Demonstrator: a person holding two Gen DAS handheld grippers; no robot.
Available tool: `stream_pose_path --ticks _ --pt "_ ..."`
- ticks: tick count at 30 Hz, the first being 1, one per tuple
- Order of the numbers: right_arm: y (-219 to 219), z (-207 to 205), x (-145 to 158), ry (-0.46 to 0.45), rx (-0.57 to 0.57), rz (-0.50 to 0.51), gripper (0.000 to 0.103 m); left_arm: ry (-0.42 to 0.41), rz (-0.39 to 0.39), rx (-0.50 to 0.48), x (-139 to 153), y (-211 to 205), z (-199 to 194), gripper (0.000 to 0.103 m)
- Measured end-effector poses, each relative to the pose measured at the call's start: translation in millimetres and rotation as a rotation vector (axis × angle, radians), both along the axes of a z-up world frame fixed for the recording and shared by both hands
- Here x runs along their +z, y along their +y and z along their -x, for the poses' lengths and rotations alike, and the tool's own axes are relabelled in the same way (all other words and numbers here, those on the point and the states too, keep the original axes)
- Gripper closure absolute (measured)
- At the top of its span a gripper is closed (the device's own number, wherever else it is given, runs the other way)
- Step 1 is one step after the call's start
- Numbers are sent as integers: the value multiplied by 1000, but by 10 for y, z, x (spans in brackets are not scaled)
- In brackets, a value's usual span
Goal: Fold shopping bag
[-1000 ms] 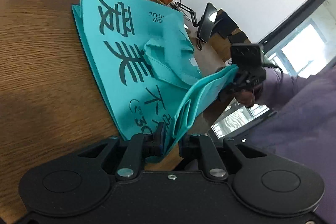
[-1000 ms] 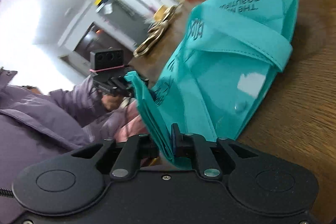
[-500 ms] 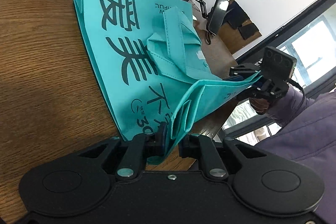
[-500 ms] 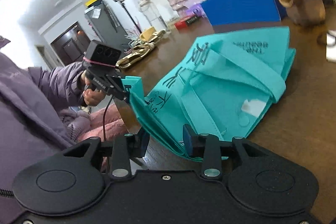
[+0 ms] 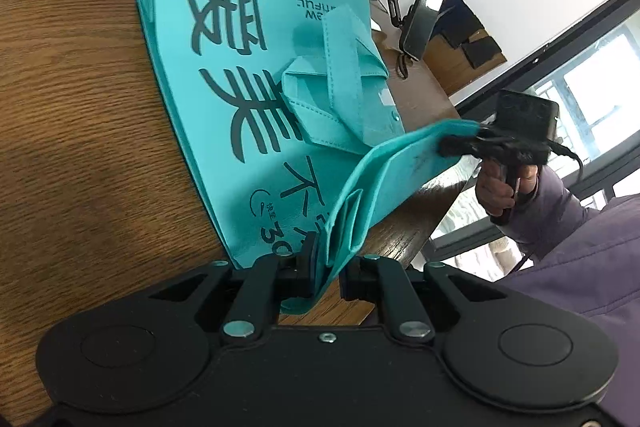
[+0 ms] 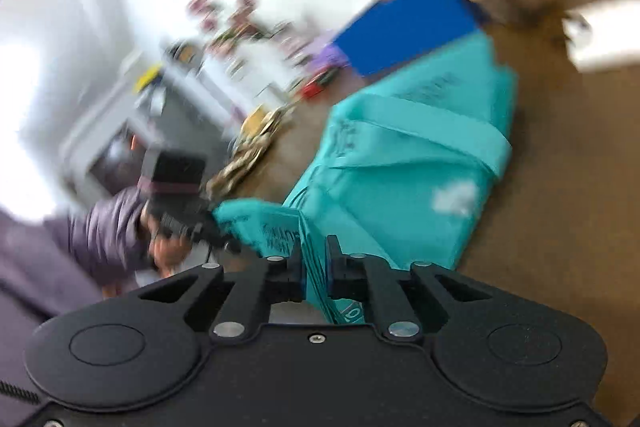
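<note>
The right tool (image 6: 313,269) let go of the bag for a moment and opened wide. Now its jaws are closing again, with the folded edge of the teal shopping bag (image 5: 256,99) between them, at a new spot on that edge. In the left wrist view the right tool (image 5: 452,146) bites the far right corner of the lifted edge, and its pads already press the cloth. The right view is blurry, so that hand is moving fast.

The left tool (image 5: 325,277) has not changed. It stays clenched on the near corner of the same edge, with several layers of cloth bunched between its jaws.

So both tools now hold one end each of the bag's near edge, and it hangs stretched between them, just above the table (image 5: 80,131). I think the person got a better hold so the edge can be carried over the rest of the bag for the next fold. That fold is not done yet.

The rest of the bag lies flat on the brown wooden table. It has big dark letters printed on it. Its handles (image 5: 340,67) are tucked and lie folded on top, in the middle. The bag looks soft and floppy, so a loose grip could let the layers slip apart.
</note>
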State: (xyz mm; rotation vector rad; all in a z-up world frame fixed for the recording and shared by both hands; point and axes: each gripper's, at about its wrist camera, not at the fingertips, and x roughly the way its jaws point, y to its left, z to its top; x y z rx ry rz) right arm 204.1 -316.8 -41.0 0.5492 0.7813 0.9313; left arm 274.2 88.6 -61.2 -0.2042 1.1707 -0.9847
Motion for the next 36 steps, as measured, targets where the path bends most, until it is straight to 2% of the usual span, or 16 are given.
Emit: stream_pose_path --ticks 2,5,9,11,13,14,17,18,20,21,23,24,30,32,34,36 --pt "4 27 -108 81 -85 -20 96 10 -9 0 13 4 -20 91" --pt "44 53 -141 113 -129 1 97 30 -12 35 12 9 -39 90" --pt "87 77 -194 179 -181 18 101 9 -9 91 77 54 -16 79" --pt "135 61 -189 215 -186 32 103 -37 -56 122 164 65 34 73" --pt "142 37 -205 236 -185 29 103 -139 -129 121 359 71 133 71" --pt "151 11 -206 270 -187 27 103 -232 -176 113 466 51 227 71" --pt "188 -35 -203 291 -190 52 103 -513 -315 87 786 -8 508 68" --pt "213 -52 -188 294 -185 67 103 -608 -361 78 892 -30 603 61" --pt "255 -86 -162 301 -175 94 103 -901 -468 -34 986 -314 919 48" --pt "249 -99 -165 308 -171 97 103 -965 -489 -97 939 -431 1002 42" --pt "251 -130 -162 319 -159 109 103 -1091 -529 -227 844 -667 1168 40" --pt "253 -139 -154 318 -155 114 103 -1107 -567 -327 700 -837 1209 40" --pt "365 -246 -100 327 -128 155 103 -1186 -677 -564 257 -1045 1298 40" --pt "359 -276 -99 345 -128 152 102 -1107 -681 -625 172 -1056 1259 41" --pt "330 -312 -119 377 -129 135 102 -1109 -666 -601 152 -1005 1201 41" --pt "320 -331 -140 389 -124 124 102 -1047 -648 -578 193 -977 1072 42"
